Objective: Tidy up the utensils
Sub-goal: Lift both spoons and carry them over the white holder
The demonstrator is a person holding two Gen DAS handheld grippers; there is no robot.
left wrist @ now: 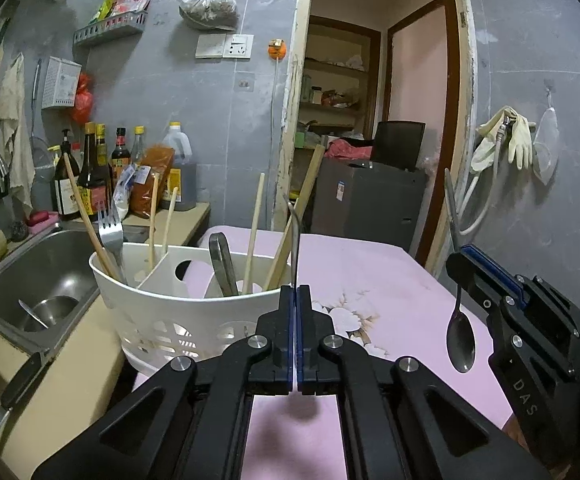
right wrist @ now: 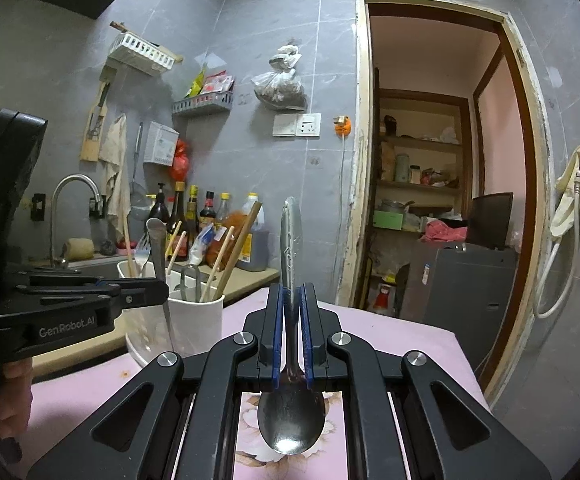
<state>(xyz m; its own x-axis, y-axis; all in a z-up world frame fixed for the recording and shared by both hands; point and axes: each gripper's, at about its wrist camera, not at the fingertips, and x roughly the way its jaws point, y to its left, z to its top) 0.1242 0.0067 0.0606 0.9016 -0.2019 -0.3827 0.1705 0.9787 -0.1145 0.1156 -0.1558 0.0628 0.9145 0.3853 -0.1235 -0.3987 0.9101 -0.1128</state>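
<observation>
Two grippers are seen loaded, each with one utensil, above a pink-covered table (left wrist: pixel 369 280). The left gripper (left wrist: pixel 294 292) is closed on a thin metal utensil (left wrist: pixel 297 240), gripped low on its shaft so the handle rises above the fingers; its working end is hidden below, so its type cannot be told. The right gripper (right wrist: pixel 291 296) is clamped on the neck of a steel spoon (right wrist: pixel 291 412), bowl hanging toward the camera, handle pointing up.

The white utensil basket (left wrist: pixel 170 320) is stood at the table's left edge, just beside the sink (left wrist: pixel 42 280). Chopsticks (left wrist: pixel 254 232), a fork (left wrist: pixel 110 232) and tongs (left wrist: pixel 222 264) are already held in its compartments.

Risks, as judged:
- The spoon is pinched on a narrow neck; pivoting or slipping is possible if tilted.
- Standing chopsticks could be caught by a descending utensil and the light basket tipped toward the sink.
- The grippers are near each other; a clash is possible if both are moved to the basket.

Pose: the left gripper is held level, just before the basket rim; the right is held farther right, over the table.
</observation>
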